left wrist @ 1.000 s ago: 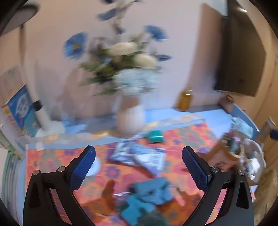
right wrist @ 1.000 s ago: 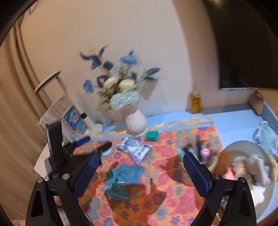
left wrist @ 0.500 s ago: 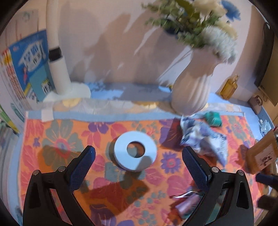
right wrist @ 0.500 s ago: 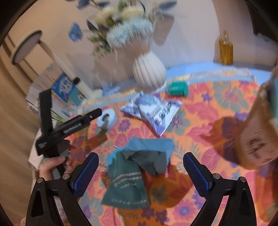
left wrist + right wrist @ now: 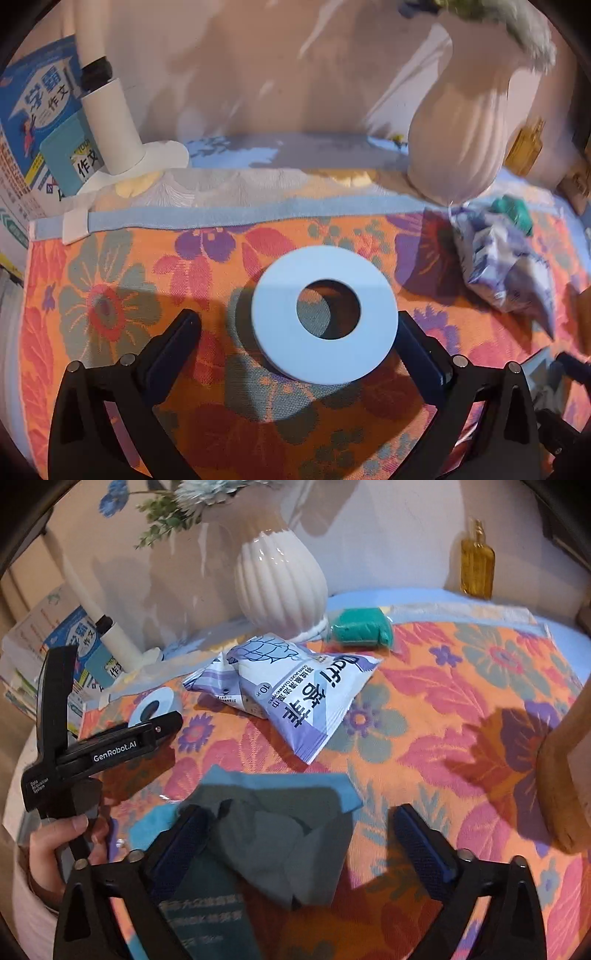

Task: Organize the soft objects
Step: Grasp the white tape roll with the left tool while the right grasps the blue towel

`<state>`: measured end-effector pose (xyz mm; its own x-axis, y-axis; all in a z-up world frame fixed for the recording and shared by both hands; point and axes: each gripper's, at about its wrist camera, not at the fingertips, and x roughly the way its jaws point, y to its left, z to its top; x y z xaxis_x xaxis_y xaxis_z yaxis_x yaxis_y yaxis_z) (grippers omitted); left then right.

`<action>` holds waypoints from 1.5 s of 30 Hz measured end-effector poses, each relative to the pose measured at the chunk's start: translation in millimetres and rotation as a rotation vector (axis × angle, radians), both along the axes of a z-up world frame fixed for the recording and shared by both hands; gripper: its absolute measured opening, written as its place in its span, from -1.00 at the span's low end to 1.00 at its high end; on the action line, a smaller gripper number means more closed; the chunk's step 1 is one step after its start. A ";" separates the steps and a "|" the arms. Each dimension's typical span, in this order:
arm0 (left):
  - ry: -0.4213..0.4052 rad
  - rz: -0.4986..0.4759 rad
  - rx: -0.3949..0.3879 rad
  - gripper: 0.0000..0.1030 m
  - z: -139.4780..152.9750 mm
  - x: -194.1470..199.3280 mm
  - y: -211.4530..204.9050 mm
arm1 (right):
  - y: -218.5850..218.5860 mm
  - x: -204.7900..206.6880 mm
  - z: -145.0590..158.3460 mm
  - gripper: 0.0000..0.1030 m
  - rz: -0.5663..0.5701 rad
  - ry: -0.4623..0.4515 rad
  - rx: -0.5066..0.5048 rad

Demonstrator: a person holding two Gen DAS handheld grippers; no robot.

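A pale blue flat ring [image 5: 325, 314] lies on the flowered tablecloth [image 5: 110, 295]. My left gripper [image 5: 295, 325] is open low around it: the right finger is at the ring's edge, the left finger stands apart. A crumpled teal cloth [image 5: 280, 830] lies between the fingers of my right gripper [image 5: 301, 814]. Its jaws are opening and the pads do not press on the cloth. In the right wrist view a hand [image 5: 55, 845] holds the left gripper [image 5: 166, 723] over the ring [image 5: 151, 709]. A purple and white wipes packet [image 5: 291, 686] and a green soft bundle [image 5: 360, 627] lie further back.
A white ribbed vase [image 5: 280, 583] with flowers stands at the back, an amber bottle [image 5: 476, 565] at the back right. Books [image 5: 37, 122] and a white lamp base [image 5: 147, 158] are at the left. A brown container [image 5: 569, 775] stands at the right edge.
Both grippers have sunk towards the table. The ring now lies larger between the left fingers, and the teal cloth has come between the right fingers.
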<state>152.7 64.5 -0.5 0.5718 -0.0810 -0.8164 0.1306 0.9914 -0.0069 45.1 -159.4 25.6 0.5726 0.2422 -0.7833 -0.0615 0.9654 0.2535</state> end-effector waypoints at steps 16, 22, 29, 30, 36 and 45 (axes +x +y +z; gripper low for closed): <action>-0.004 0.016 0.007 1.00 -1.7 -0.3 -0.7 | 22.4 -10.7 -0.2 0.36 0.106 -0.052 -0.134; -0.044 -0.010 -0.033 0.40 3.0 0.1 0.8 | 14.4 -17.9 1.3 -0.83 0.141 -0.082 0.024; -0.071 -0.049 -0.133 0.20 4.7 -2.1 5.4 | -44.4 -24.8 -2.8 -0.85 0.016 -0.137 0.357; -0.066 -0.043 -0.154 0.21 3.8 -1.0 8.6 | -48.0 -24.9 -4.4 -0.85 0.002 -0.133 0.373; -0.065 -0.043 -0.136 0.23 3.6 -3.6 3.9 | -46.3 -24.1 -4.7 -0.85 0.022 -0.122 0.394; -0.085 0.004 -0.135 0.24 9.2 -9.5 9.6 | -41.8 -25.3 -6.3 -0.85 0.053 -0.115 0.401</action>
<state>143.1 74.1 8.7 0.6391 -0.1842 -0.7467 0.1322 0.9828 -0.1293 19.8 -201.2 19.3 0.6295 0.5462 -0.5526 -0.1580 0.7864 0.5972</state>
